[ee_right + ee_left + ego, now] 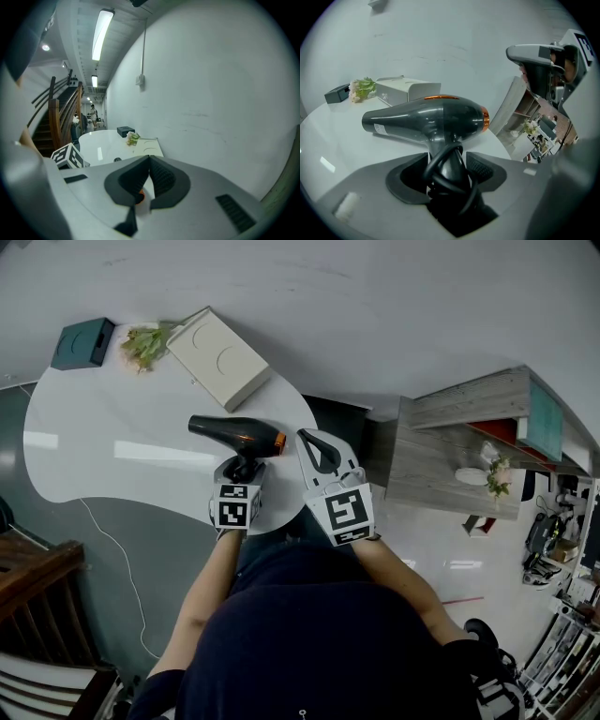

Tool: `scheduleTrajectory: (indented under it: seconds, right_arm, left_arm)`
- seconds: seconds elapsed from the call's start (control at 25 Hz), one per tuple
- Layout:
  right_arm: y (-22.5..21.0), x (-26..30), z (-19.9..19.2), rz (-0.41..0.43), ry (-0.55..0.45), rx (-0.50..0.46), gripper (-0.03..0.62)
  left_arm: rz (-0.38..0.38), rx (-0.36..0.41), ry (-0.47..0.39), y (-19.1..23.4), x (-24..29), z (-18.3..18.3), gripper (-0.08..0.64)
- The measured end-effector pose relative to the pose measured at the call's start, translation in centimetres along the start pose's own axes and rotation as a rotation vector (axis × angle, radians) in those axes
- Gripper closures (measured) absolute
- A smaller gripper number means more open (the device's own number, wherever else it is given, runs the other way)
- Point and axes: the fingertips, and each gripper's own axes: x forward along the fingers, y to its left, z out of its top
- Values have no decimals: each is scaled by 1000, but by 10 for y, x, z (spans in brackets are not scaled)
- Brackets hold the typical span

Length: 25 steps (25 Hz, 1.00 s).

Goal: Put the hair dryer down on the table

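While the left gripper (447,165) held the dryer (426,119) by its handle, the dryer's body lay sideways over the near edge of the white table (112,442). The jaws stood wide apart, with both pads pressed on the handle. A black cord (430,163) looped round the handle and hid most of it. The low end of the handle was lost in the dark between the jaws. It was hard to tell if the dryer touched the table. The right gripper (321,454) was just right of the dryer, its jaws closed with nothing in them. Behind the dryer, well apart from it, were a pale box (217,357), some flowers (145,343) and a dark box (84,343).
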Motion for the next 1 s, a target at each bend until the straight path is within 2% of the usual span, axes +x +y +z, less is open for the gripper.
scheduleTrajectory:
  seconds: [0.16, 0.24, 0.28, 0.36, 0.48, 0.52, 0.68, 0.84, 1.0]
  right_arm:
    - [2, 1, 0, 7, -3, -2, 581]
    - [4, 1, 2, 12, -8, -4, 581]
    - [5, 1, 3, 15, -11, -5, 581]
    - [8, 1, 5, 22, -18, -9, 581]
    - [11, 3, 12, 37, -40, -18, 581]
    - [12, 3, 14, 42, -50, -21, 581]
    - [18, 1, 33, 60, -103, -29, 581]
    - [18, -4, 74, 69, -197, -52, 581]
    - [10, -18, 130, 63, -319, -87, 581]
  left_arm:
    - [-27, -19, -9, 0, 1, 1, 297]
    - [-48, -37, -40, 1, -3, 5, 247]
    - [-51, -44, -63, 2, -7, 9, 243]
    - [-25, -54, -130, 7, -23, 22, 239]
    - [55, -73, -262, 17, -57, 44, 242]
    - [80, -73, -309, 20, -70, 51, 259]
    - [193, -27, -518, 31, -137, 94, 472]
    - [302, 56, -713, 38, -222, 150, 548]
    - [394, 124, -845, 33, -296, 199, 548]
